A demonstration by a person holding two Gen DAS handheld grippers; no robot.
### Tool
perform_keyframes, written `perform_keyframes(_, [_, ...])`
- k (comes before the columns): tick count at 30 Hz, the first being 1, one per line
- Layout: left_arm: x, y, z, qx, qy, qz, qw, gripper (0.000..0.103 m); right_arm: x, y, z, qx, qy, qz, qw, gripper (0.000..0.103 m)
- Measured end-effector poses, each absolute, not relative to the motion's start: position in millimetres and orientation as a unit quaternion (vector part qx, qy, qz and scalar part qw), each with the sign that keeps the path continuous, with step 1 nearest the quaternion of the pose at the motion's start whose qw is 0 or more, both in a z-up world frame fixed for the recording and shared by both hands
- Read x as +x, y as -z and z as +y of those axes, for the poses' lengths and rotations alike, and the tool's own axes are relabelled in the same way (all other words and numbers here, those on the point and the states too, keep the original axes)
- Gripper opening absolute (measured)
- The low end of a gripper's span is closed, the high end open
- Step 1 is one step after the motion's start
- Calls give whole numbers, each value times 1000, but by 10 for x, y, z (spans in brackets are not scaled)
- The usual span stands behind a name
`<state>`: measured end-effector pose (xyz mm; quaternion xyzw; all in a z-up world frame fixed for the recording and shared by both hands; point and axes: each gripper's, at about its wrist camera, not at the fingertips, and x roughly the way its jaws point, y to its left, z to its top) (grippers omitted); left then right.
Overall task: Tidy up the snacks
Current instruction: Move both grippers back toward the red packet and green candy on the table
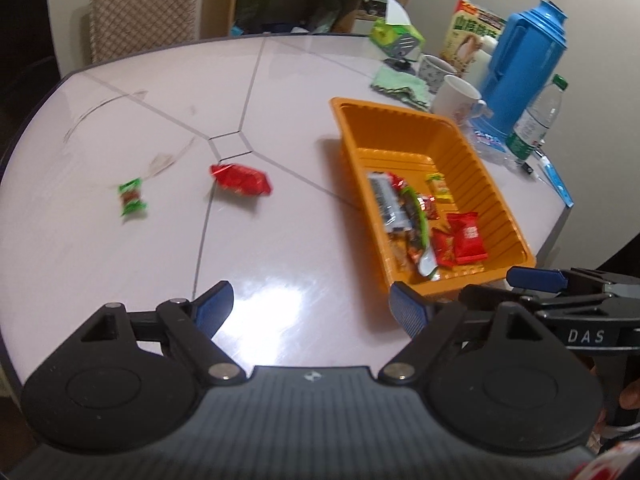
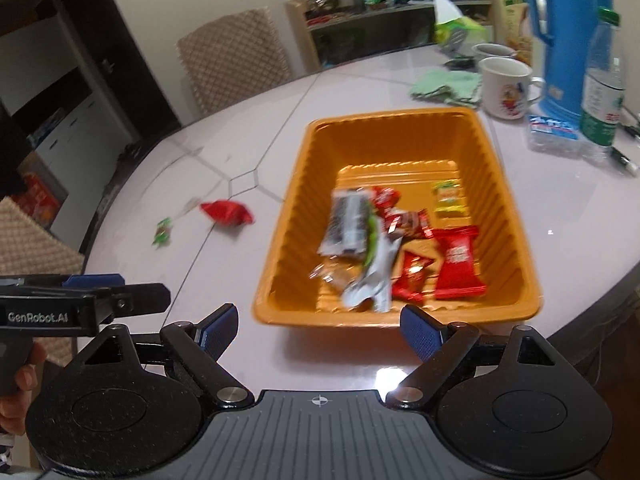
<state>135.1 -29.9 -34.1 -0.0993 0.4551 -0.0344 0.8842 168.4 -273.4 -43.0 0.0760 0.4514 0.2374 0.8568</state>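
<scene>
An orange tray [image 1: 348, 120] [image 2: 384, 114] stands on the pale table and holds several snack packets: red ones [image 1: 466, 240] [image 2: 458, 262], a grey one [image 2: 348, 220] and a small yellow one [image 1: 439, 187]. Two snacks lie loose on the table left of the tray: a red packet [image 1: 242, 179] [image 2: 228, 212] and a small green candy [image 1: 131, 197] [image 2: 162, 233]. My left gripper [image 1: 310, 300] is open over bare table near the tray's front left corner, with nothing between its fingers. My right gripper [image 2: 320, 320] hangs open at the tray's near rim, also holding nothing.
Behind and right of the tray stand a blue thermos [image 1: 524, 60], two mugs [image 1: 456, 96], a water bottle [image 1: 536, 120], a green cloth [image 1: 400, 84] and a tissue box [image 1: 396, 36]. A chair [image 2: 236, 60] stands at the far table edge. The table's right edge [image 1: 560, 220] lies close to the tray.
</scene>
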Motion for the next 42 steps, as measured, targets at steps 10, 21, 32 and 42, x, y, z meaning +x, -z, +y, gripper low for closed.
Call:
perform_keyframes(10, [1164, 336, 11, -113, 5, 451, 885, 83, 1651, 426, -2324, 46, -281, 453, 845, 88])
perform_keyframes(21, [1068, 376, 416, -133, -23, 452, 882, 83, 1704, 468, -1836, 20, -317, 460, 829, 88])
perform_keyframes(32, [1156, 399, 776, -127, -40, 444, 886, 83, 1880, 476, -1412, 15, -322, 460, 827, 88])
perform_keyframes(42, [1458, 493, 1003, -124, -41, 436, 891, 79, 2177, 552, -1191, 6, -317, 437, 842, 88])
